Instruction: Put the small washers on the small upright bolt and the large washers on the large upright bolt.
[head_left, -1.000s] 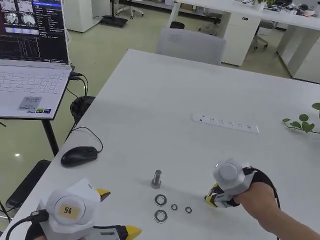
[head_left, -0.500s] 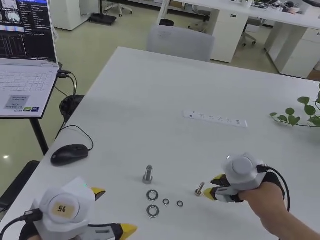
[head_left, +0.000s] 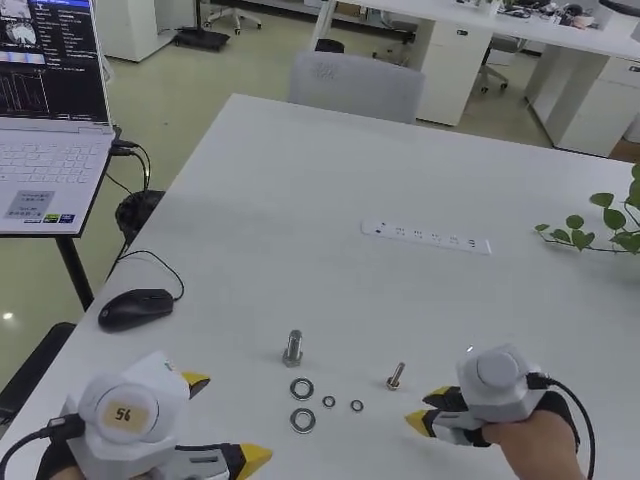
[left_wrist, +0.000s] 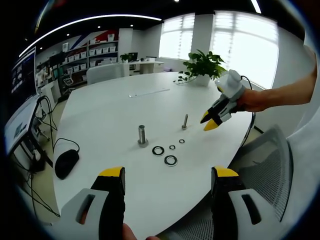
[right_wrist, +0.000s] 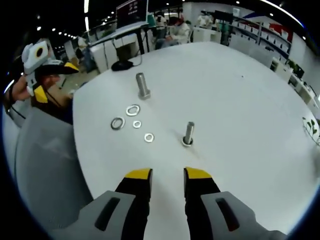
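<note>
A large bolt (head_left: 293, 348) (right_wrist: 143, 85) stands upright on the white table (head_left: 330, 180). To its right a small bolt (head_left: 396, 376) (right_wrist: 188, 134) (left_wrist: 185, 121) also stands upright. In front of them lie two large washers (head_left: 301, 388) (head_left: 303, 420) and two small washers (head_left: 329, 402) (head_left: 357, 406). My right gripper (head_left: 428, 410) (right_wrist: 168, 174) is a little right of and nearer than the small bolt, its jaws slightly apart, holding nothing. At the near left edge my left gripper (head_left: 225, 420) (left_wrist: 168, 175) is wide open with nothing in it.
A black mouse (head_left: 135, 308) lies at the table's left edge, with a laptop (head_left: 50, 160) on a stand beyond it. A white power strip (head_left: 425, 238) lies mid-table. A grey chair (head_left: 355, 85) stands at the far side and a plant (head_left: 600, 225) at the right.
The right gripper set the small bolt upright on the table, let go of it and drew back toward the near edge. The left gripper stayed put.
</note>
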